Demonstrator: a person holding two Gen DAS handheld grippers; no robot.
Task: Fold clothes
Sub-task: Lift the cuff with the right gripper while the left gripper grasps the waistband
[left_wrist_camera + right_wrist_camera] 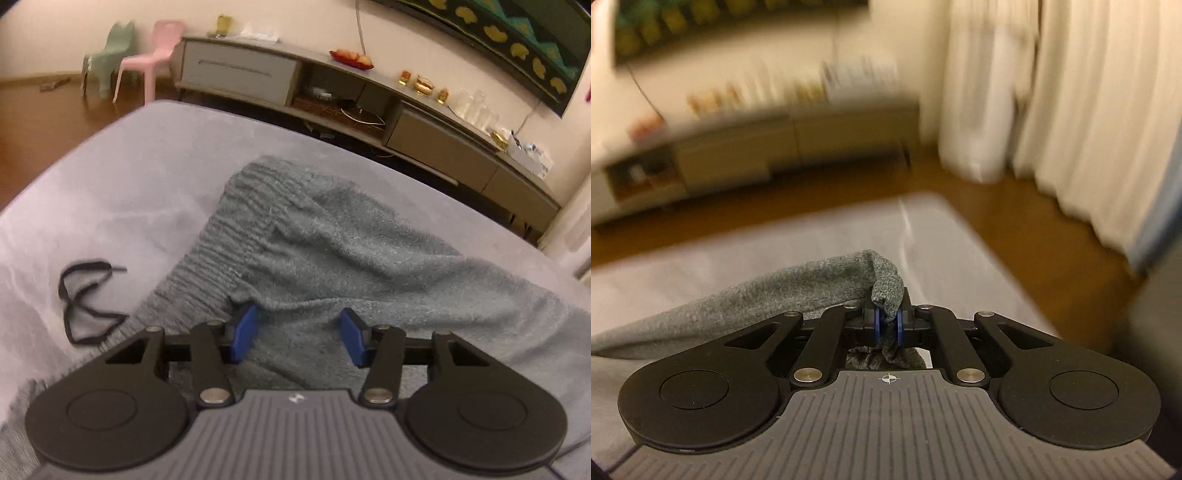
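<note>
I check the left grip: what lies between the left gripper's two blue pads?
In the left wrist view, grey fabric of the pants lies in the gap of the left gripper; the pads stand apart.

One grey garment, one drawstring, two chairs.

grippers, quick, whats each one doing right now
Left gripper: jaws open over the grey pants, pads not pressing on them.
Right gripper: jaws shut on a bunched end of the grey pants.
</note>
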